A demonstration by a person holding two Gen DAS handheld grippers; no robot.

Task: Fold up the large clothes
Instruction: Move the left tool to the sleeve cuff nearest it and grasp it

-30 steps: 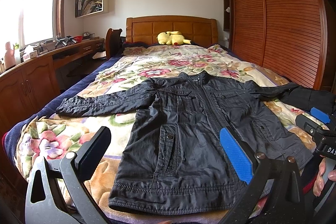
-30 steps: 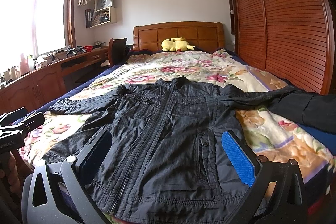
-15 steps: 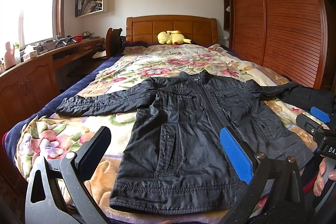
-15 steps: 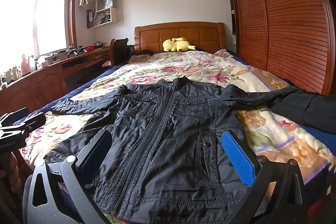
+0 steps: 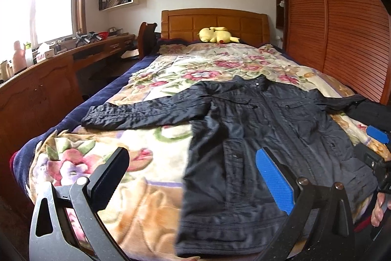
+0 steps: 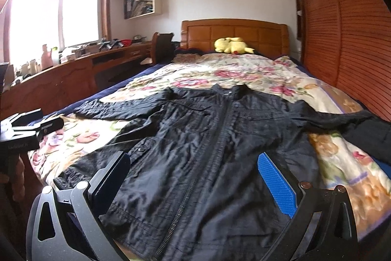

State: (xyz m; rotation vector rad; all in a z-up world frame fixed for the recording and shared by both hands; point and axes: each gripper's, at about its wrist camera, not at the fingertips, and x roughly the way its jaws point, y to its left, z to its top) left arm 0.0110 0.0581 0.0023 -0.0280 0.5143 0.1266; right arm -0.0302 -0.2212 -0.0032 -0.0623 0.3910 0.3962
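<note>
A black jacket (image 5: 256, 129) lies flat, front up and zipped, on the floral blanket (image 5: 151, 155) of the bed, sleeves spread to both sides. It also shows in the right wrist view (image 6: 207, 151). My left gripper (image 5: 193, 175) is open and empty, above the hem near the jacket's left edge. My right gripper (image 6: 195, 177) is open and empty, above the lower front of the jacket. The right gripper shows at the right edge of the left wrist view (image 5: 376, 146); the left one shows at the left of the right wrist view (image 6: 24, 129).
A yellow plush toy (image 5: 215, 34) lies at the wooden headboard (image 5: 215, 23). A wooden desk (image 5: 48, 75) with clutter runs along the left wall under the window. A slatted wardrobe (image 5: 342, 28) lines the right. A dark garment (image 6: 374, 136) lies by the right sleeve.
Both grippers have shifted left and a little forward over the jacket; the views have turned slightly. Both jaws stay open and the jacket has not moved.
</note>
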